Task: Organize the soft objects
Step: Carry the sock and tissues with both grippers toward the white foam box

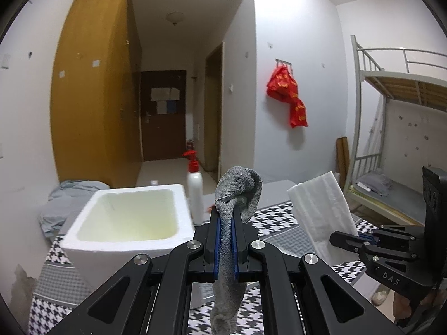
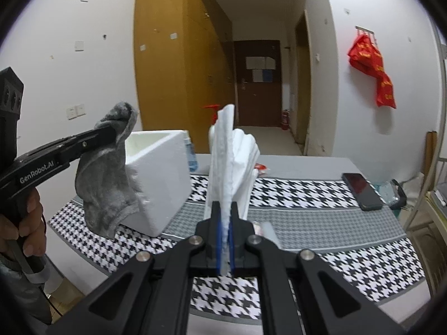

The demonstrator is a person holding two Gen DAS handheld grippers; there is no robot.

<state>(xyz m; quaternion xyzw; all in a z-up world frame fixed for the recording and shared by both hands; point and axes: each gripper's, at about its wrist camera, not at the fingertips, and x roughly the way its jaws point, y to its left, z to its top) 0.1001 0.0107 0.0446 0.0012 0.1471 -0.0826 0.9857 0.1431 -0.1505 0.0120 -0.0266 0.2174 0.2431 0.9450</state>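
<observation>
The foam box [image 1: 131, 217] stands open-topped; a spray bottle [image 1: 195, 195] crowds its right side.

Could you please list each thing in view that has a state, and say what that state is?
Left gripper: shut on the grey sock, which hangs clear of the table.
Right gripper: shut on the white cloth, held upright.
Foam box: open, empty, on the table.
Spray bottle: upright behind the box.
Phone: flat, screen dark.
Far door: closed.
</observation>
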